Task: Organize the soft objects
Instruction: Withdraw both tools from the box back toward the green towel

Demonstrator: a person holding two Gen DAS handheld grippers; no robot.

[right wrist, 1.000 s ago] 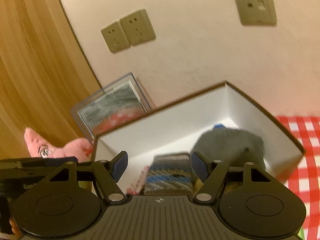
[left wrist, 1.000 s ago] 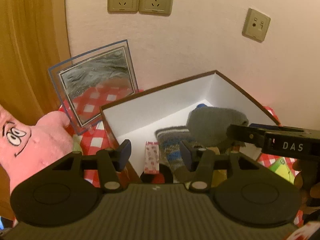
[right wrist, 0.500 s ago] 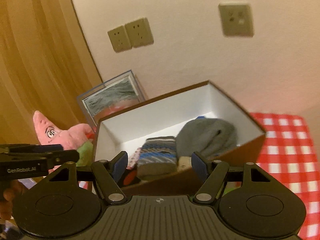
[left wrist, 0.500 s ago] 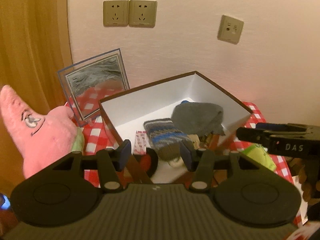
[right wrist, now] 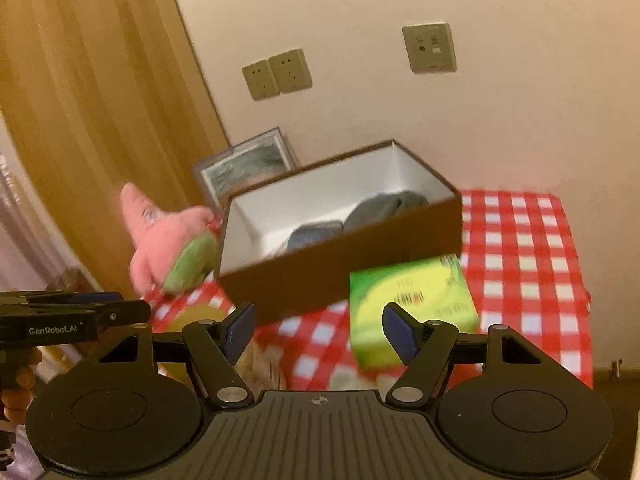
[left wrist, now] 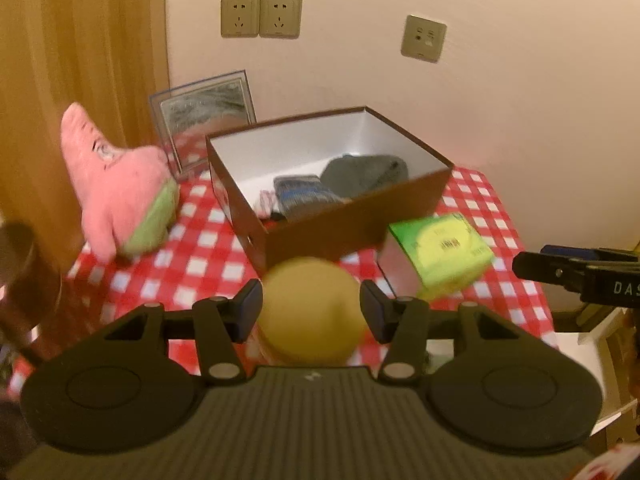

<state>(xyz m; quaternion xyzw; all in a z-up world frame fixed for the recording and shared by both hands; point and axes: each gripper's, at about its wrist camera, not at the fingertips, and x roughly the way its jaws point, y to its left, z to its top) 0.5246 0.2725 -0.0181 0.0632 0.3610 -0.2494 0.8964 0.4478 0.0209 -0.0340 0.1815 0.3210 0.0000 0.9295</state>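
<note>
Soft toys (left wrist: 120, 184) beyond both claws, angled downward, gaping.

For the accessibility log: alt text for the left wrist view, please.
An open brown box on a red-checked tablecloth holds a grey knit item and a striped one. A pink star plush lies left of it, a green carton right. The open left gripper frames a blurred yellow round object.

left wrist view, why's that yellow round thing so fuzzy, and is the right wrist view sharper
Left wrist view: yellow round thing is motion-smeared and very near the lens. Right wrist view: no sharper, green box and brown box edges streak; warm dim light and fisheye bending in both.
</note>
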